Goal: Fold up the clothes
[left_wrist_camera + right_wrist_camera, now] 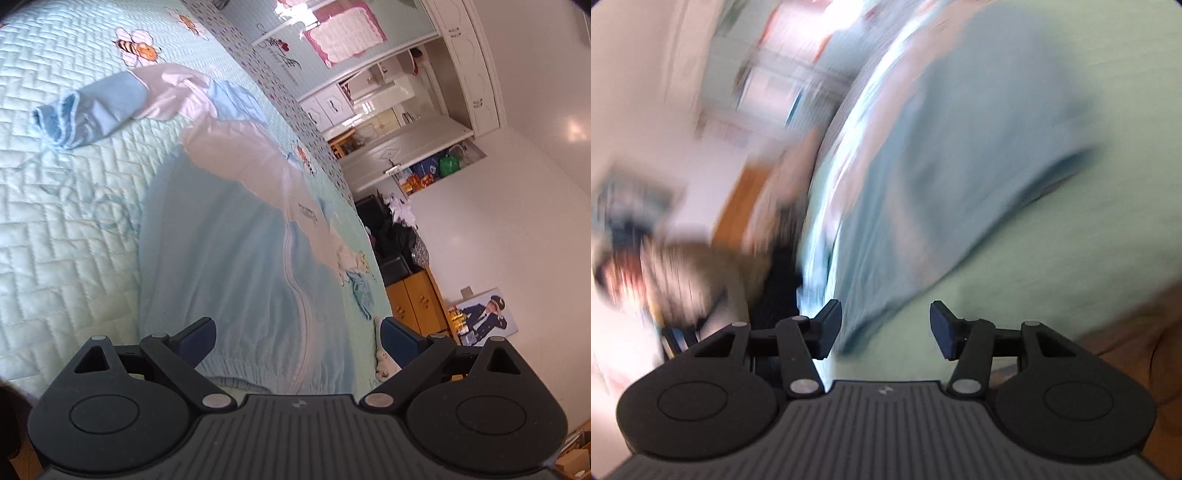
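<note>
Jacket [236,236] spread flat on bed [66,221], zip up, one sleeve [92,110] out sideways. No fold made yet; whole task left. Left gripper [297,341] over hem, jaws apart, empty. Right gripper [886,328] jaws apart, empty; view blurred.
</note>
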Available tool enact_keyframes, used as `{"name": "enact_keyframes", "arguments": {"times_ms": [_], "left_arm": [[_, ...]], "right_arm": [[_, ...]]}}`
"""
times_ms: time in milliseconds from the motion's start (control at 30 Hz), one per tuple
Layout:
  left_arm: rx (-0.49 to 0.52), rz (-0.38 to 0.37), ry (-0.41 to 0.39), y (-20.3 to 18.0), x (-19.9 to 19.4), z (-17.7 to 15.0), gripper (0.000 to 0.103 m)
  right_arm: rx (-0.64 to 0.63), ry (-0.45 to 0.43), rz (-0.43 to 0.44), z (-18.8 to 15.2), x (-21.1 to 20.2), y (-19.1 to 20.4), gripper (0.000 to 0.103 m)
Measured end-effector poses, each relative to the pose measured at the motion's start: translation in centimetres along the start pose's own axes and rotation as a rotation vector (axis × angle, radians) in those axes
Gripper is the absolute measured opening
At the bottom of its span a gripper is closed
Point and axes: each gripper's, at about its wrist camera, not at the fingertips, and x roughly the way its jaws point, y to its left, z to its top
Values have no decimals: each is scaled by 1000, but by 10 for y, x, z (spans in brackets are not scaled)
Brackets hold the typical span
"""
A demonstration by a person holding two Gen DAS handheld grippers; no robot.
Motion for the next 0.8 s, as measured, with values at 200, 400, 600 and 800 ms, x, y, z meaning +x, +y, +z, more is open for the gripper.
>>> {"name": "enact_keyframes", "arguments": {"times_ms": [200, 400, 600, 800], "left_arm": [[16, 19, 54, 0, 30, -4, 96], [-2, 62, 74, 11, 42, -8, 96], [-13, 75, 81, 20, 44, -10, 96], [-13, 76, 79, 23, 46, -11, 96]], "right_arm": [[209, -134, 19, 24, -47, -49, 56], [306, -140, 100, 28, -44, -64, 56], [350, -183, 138, 33, -35, -56, 56], [427, -240, 166, 36, -30, -65, 56]]}}
